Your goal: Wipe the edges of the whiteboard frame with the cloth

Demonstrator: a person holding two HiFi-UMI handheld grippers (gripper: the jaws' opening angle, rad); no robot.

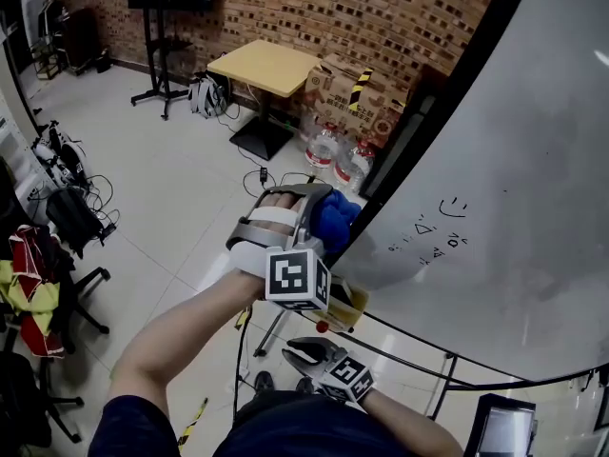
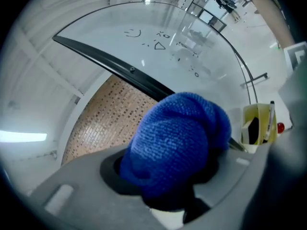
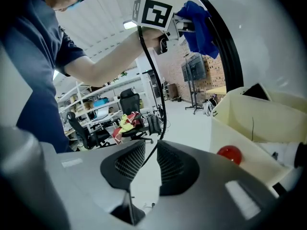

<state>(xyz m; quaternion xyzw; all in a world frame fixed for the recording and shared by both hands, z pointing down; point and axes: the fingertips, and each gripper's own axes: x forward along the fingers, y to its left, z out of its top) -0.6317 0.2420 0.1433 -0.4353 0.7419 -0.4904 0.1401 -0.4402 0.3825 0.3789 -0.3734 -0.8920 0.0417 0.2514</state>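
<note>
Brick wall and a messy office floor behind, with the whiteboard (image 1: 514, 188) filling the right side of my head view. My left gripper (image 1: 316, 219) is up at the board's black frame (image 2: 120, 67), fingers clenched on the blue cloth (image 2: 175, 147). It's bunched into a fat wad that sticks out past the tips. From the head view the cloth sits right at the left-hand edge of the frame, low down near the corner. It looks like it's touching, but I honestly can't swear to contact. My right gripper (image 3: 146, 166) is parked low near my body. Its fingers are barely parted with nothing between them, and it points at the yellow pen tray (image 1: 347, 303) with the red ball (image 3: 229, 153) in it. So I'd call this the middle of the wiping step, on the side edge, with most of the frame above the wad probably not yet done. Next move, I reckon: keep the squeeze firm so the wad doesn't slip. Then press it onto the black strip and drag along the edge, staying off the doodles (image 1: 440, 228) on the white surface.
</note>
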